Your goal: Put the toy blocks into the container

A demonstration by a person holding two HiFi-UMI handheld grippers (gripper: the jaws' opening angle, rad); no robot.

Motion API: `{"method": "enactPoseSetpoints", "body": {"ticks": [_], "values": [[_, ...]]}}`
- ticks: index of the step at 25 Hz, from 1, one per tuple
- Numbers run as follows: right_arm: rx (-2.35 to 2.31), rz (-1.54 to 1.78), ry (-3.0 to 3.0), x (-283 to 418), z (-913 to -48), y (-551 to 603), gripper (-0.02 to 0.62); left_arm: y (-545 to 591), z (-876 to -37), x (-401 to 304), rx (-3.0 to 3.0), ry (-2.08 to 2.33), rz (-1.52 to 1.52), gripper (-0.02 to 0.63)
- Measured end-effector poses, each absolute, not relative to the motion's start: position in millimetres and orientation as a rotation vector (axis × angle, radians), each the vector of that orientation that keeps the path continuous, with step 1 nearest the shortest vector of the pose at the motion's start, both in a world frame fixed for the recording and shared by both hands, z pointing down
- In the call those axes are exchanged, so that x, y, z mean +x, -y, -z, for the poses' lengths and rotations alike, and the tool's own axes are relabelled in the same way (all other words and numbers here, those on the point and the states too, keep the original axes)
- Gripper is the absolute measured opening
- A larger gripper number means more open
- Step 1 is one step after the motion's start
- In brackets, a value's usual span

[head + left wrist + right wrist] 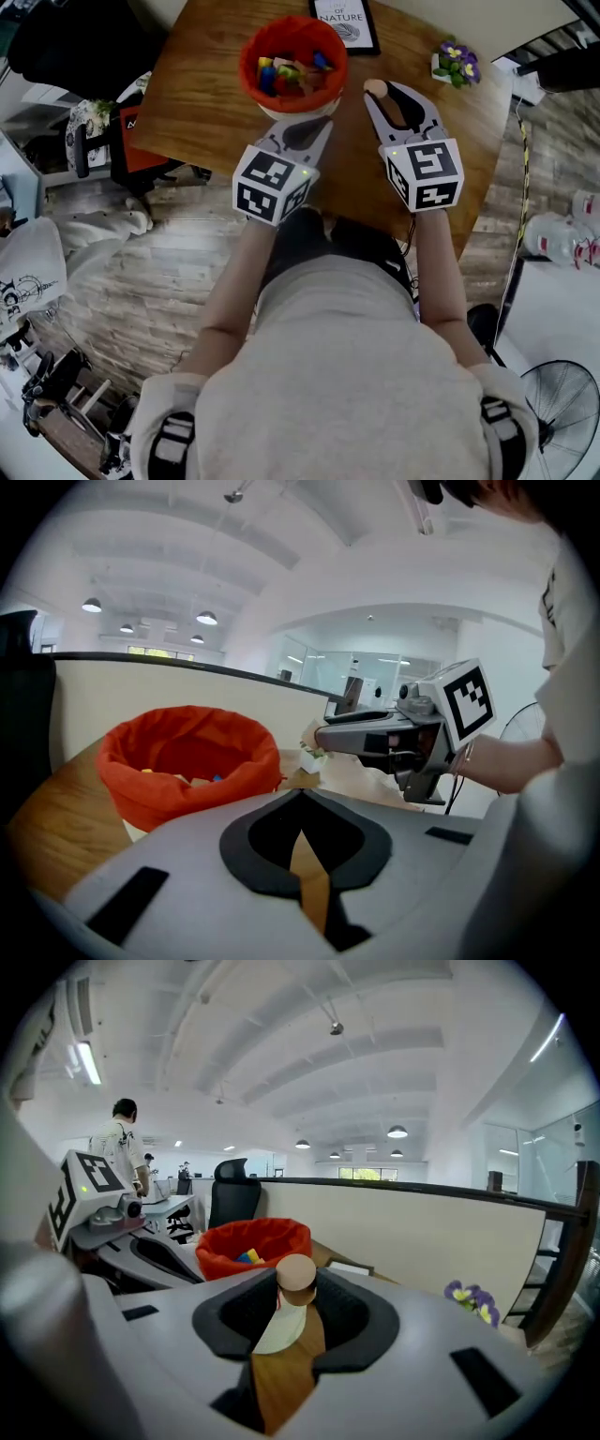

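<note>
Two grippers hang beside the red basket (246, 66); the right gripper (387, 91) has its jaws clamped on a wooden block (298, 1277), while the left gripper (302, 128) has its jaws together, empty.

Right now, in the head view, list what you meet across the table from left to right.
Red container → wooden block in the right gripper → potted flowers. The framed print and left gripper overlap others, so I leave them out.
</note>
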State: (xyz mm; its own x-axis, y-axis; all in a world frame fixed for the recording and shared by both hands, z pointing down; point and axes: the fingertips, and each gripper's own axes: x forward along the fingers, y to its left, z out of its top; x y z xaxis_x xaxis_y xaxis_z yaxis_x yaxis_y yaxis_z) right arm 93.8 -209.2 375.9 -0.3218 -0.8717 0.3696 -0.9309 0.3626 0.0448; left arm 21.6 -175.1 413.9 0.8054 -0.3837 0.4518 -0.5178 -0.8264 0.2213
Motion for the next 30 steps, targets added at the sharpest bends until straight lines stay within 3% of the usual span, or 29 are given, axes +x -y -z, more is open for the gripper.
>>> {"method": "enactPoseSetpoints", "body": {"ticks": [17,30], "values": [[1.332,-0.15,2.469,-4.4,-353.2,265.2,0.14,199.7,-395.3,-46.9,2.568,0.963,-0.42,0.012],[1.259,-0.154,2.441,-19.6,-369.7,280.5,0.14,211.7,-396.4,-56.7,2.542,0.997,-0.386,0.012]]}}
